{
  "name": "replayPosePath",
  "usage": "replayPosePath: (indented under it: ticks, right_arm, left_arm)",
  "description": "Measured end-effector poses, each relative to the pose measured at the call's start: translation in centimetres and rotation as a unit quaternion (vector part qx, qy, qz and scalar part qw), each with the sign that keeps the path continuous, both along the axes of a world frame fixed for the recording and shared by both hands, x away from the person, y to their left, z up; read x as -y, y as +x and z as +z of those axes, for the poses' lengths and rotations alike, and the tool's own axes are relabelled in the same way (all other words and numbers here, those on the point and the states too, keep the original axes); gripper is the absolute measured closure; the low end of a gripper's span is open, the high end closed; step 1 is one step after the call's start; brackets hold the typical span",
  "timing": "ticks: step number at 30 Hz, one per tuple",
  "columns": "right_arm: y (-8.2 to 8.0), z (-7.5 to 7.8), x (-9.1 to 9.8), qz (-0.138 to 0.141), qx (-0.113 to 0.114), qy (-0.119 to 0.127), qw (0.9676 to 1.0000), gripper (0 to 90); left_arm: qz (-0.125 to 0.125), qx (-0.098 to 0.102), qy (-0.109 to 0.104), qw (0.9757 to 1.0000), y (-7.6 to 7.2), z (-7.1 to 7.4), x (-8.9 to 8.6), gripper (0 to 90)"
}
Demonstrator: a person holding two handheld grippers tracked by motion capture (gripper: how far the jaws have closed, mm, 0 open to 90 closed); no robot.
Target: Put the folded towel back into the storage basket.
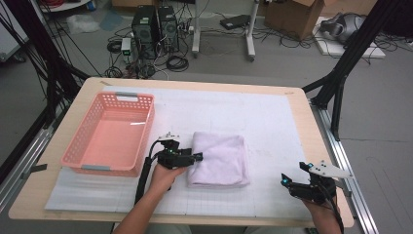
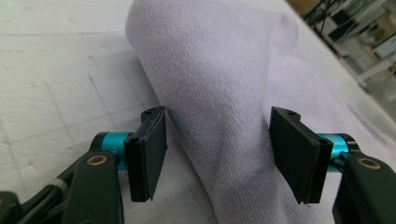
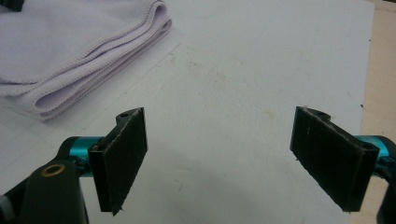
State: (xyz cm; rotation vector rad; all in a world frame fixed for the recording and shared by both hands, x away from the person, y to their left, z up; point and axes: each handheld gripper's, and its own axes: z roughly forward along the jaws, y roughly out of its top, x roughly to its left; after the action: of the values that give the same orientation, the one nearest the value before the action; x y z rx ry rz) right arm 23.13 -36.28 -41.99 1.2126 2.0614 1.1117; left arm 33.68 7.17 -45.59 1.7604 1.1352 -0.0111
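One folded lilac towel (image 1: pixel 219 160), one pink basket (image 1: pixel 111 132), two hand-held grippers, all on one bench (image 1: pixel 292 95) under a white gridded mat (image 1: pixel 263 122). Towel lies mid-bench, just right of the basket, several layers stacked, hemmed edges (image 3: pixel 100 56) showing in the right gripper view. Left forearm comes in from the bottom edge and angles up to the towel's left edge; left hand-held gripper (image 1: pixel 198 157) held about level, pointing right at the towel. In the left gripper view its jaws are spread with the towel's rounded fold (image 2: pixel 219 116) between them; left pad (image 2: pixel 152 154) right by the cloth, right pad (image 2: pixel 292 154) close to it, not pinching. Right hand sits low near the bench's right front corner, well apart from the towel; right hand-held gripper (image 1: pixel 293 181) points left, jaws spread wide over bare mat, holding nothing
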Motion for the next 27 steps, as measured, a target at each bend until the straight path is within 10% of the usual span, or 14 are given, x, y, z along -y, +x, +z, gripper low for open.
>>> replayPosePath:
  ticks: [11, 18, 27]
  right_arm:
    - [0.1, 0.0, -0.1, 0.003, -0.002, 0.002, 1.0000, 18.0]
    - [0.1, 0.0, -0.2, 0.005, -0.002, 0.000, 1.0000, 17.9]
    - [0.1, -0.1, -0.2, 0.006, -0.002, 0.004, 1.0000, 18.0]
  left_arm:
    - [-0.024, 0.027, 0.063, 0.9973, 0.1, 0.4, 2.0, 49.3]
    - [-0.025, 0.012, 0.037, 0.9989, 0.1, 0.1, 1.8, 67.0]
    - [-0.046, 0.072, 0.035, 0.9957, -0.6, 0.3, 1.5, 71.4]
